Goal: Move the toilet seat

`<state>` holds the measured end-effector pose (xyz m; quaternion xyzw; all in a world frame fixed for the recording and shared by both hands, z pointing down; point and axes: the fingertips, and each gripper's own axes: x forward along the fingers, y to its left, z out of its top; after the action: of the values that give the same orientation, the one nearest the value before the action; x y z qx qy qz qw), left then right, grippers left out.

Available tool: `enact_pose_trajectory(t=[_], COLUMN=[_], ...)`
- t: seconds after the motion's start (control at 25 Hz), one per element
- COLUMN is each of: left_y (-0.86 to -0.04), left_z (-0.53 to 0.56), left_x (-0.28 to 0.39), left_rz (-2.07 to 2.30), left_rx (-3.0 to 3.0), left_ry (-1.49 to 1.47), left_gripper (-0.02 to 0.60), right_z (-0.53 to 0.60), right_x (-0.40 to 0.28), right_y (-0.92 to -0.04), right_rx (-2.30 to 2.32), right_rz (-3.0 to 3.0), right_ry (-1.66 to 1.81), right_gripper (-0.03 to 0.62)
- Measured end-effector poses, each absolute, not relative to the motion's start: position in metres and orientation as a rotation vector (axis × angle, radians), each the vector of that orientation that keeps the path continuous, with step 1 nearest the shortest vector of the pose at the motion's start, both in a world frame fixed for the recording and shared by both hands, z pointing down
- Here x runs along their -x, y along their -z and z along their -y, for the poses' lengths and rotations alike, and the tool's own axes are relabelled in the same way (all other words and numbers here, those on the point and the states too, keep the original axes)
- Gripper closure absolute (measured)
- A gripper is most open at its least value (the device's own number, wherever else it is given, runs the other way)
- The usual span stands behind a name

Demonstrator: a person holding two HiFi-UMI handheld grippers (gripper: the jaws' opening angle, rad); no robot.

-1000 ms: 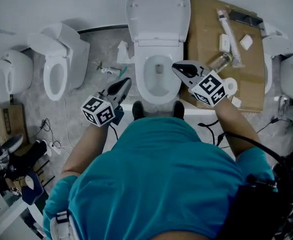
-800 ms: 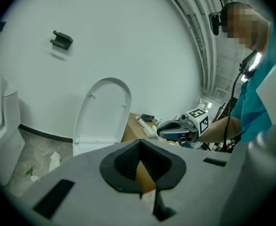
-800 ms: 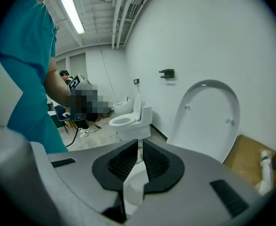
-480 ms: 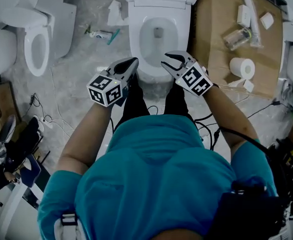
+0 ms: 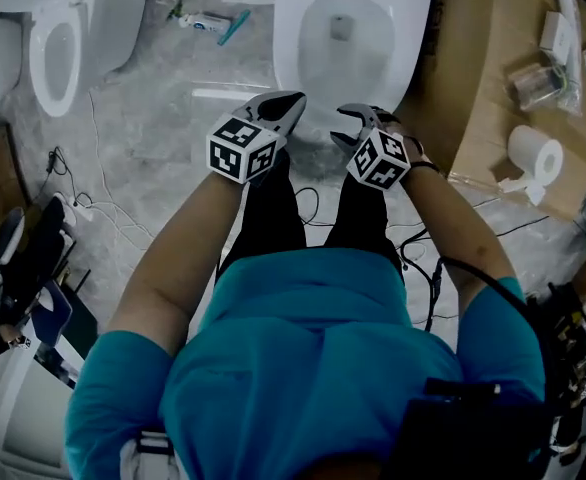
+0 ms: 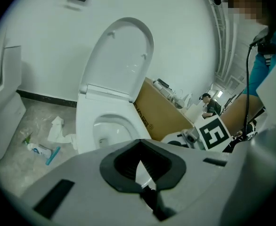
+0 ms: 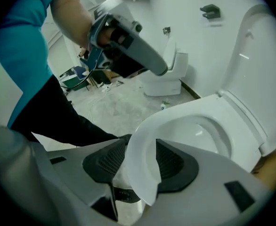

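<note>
A white toilet (image 5: 295, 58) stands at the top of the head view with its lid (image 6: 124, 55) raised against the wall. The seat ring (image 7: 175, 121) lies down on the bowl. My right gripper (image 5: 351, 126) is at the bowl's front edge. Its jaws have just been opening, and the seat's front rim stands between them (image 7: 140, 164); I see no pad pressing on it. My left gripper (image 5: 288, 103) hovers just left of it in front of the bowl. It is shut, with only a thin slit between its pads (image 6: 139, 166) and nothing in them.
A second toilet (image 5: 53, 48) stands at the left. A cardboard sheet (image 5: 493, 78) on the right carries a paper roll (image 5: 533, 153) and small parts. A tube (image 5: 198, 23) and cables (image 5: 93, 218) lie on the floor. The person's legs (image 5: 273, 218) stand right before the bowl.
Both grippers have dropped from above the bowl to its front edge. The right jaws went from shut to open around the seat's rim. The toilet has slid up in the head view.
</note>
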<state>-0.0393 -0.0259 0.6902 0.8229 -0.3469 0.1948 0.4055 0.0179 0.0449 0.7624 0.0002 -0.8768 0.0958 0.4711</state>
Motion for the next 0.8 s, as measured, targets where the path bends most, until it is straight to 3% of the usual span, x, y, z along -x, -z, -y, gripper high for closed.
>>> enact_pose_trajectory(t=[0.4, 0.8], left_y=[-0.729, -0.750], left_z=[0.018, 0.018], left_x=[0.075, 0.055], left_rz=[0.918, 0.865], left_rx=[-2.006, -2.008], left_ry=[-0.508, -0.485], left_gripper=[0.578, 0.578], right_z=[-0.068, -0.077], right_x=[-0.029, -0.025], right_y=[-0.856, -0.865], right_rx=[0.107, 0.229], right_rz=[1.977, 1.982], right_ry=[-0.144, -0.177], right_gripper=[0.340, 0.304])
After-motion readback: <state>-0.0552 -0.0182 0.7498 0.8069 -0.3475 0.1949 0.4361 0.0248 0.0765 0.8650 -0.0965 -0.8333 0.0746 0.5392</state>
